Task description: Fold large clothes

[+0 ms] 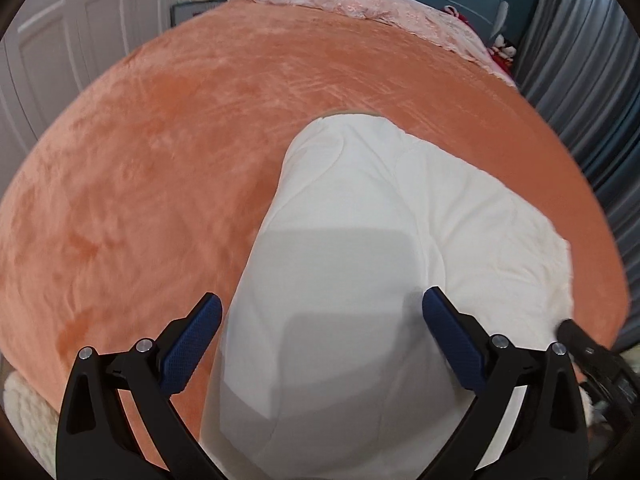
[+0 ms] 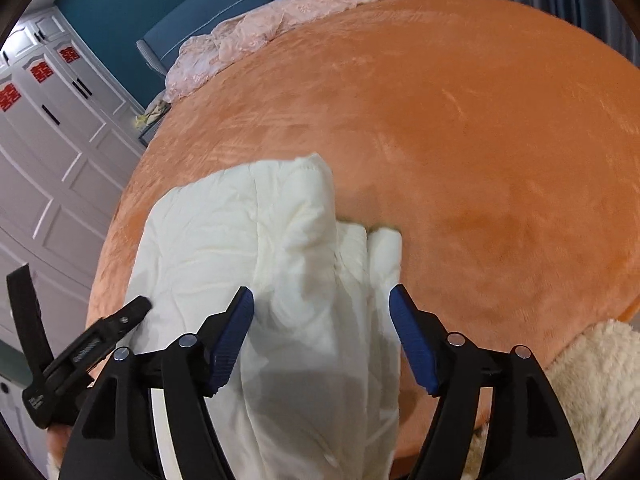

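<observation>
While the white garment [image 1: 360, 208] lies folded on the orange bed [image 1: 140, 160], the left claw [image 1: 322, 304] and right claw [image 2: 322, 296] gape wide, gripping nothing.

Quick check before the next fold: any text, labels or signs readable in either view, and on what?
"囍": red paper signs on the white wardrobe doors, three in view, right wrist view.
White print on the black clamp, lower left of that view: too small to read.
Left wrist view: no text.

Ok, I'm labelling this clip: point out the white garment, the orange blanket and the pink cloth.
white garment [image 1: 360, 208], left wrist view, its upper folded panel
orange blanket [image 1: 140, 168], left wrist view, bare plush
pink cloth [image 2: 240, 36], right wrist view, crumpled middle
</observation>
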`<action>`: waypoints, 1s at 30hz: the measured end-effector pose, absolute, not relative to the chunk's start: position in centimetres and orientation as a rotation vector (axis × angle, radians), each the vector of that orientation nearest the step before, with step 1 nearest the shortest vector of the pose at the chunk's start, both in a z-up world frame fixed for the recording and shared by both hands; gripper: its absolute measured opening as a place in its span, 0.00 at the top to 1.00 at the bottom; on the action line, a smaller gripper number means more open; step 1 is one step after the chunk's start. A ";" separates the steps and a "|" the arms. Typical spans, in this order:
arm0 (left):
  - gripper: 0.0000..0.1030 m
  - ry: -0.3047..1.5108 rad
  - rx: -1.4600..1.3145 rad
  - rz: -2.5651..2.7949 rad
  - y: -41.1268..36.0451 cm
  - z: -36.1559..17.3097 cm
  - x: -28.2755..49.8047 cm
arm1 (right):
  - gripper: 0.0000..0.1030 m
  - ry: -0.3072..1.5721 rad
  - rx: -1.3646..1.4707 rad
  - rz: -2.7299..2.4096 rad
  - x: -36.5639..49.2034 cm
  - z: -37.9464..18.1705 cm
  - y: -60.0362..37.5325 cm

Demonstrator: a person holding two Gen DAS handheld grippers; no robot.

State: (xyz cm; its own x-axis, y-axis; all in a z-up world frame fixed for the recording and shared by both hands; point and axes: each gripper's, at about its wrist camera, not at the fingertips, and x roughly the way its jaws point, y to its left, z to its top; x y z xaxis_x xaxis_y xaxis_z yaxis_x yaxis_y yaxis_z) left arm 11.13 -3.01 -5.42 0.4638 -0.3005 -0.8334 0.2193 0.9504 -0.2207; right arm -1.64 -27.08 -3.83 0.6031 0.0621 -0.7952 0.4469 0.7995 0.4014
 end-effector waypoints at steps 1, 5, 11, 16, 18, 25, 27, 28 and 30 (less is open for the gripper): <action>0.05 1.048 -0.104 -0.342 -2.4 -5.3 10.8 | 0.30 0.920 0.646 -0.229 -1.9 -4.0 -27.4; 0.05 1.148 -0.231 -0.451 0.6 -6.6 10.0 | 0.26 0.962 0.765 -0.187 -2.7 -5.5 -28.4; 0.04 1.247 -0.547 -0.522 3.9 -10.3 9.7 | 0.19 0.997 0.923 -0.128 -2.6 -8.2 -28.7; 0.04 1.230 -0.548 -0.528 2.7 -10.7 9.3 | 0.21 1.011 0.985 -0.087 -1.8 -9.2 -28.7; 0.04 1.226 -0.525 -0.524 2.2 -10.2 9.3 | 0.36 1.008 0.944 -0.064 -0.9 -8.5 -28.5; 0.09 1.113 -0.337 -0.466 -0.5 -6.4 8.0 | 0.70 1.006 0.526 -0.096 3.7 -2.9 -26.4; 0.11 1.080 -0.296 -0.449 -1.4 -5.5 8.0 | 0.72 0.980 0.452 -0.117 4.4 -1.8 -26.1; 0.11 1.066 -0.278 -0.440 -1.8 -5.3 8.1 | 0.72 0.973 0.431 -0.126 4.6 -1.5 -26.1; 0.11 1.050 -0.245 -0.422 -2.5 -5.0 8.6 | 0.72 0.971 0.423 -0.144 5.2 -1.7 -26.6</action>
State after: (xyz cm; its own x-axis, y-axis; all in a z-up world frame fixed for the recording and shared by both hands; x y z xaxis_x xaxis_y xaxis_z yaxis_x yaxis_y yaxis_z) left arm 8.59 -2.53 -5.00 0.4280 -0.4487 -0.7846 0.2189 0.8937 -0.3917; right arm 5.22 -26.62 -1.75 0.5619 0.0682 -0.8244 0.3050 0.9093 0.2831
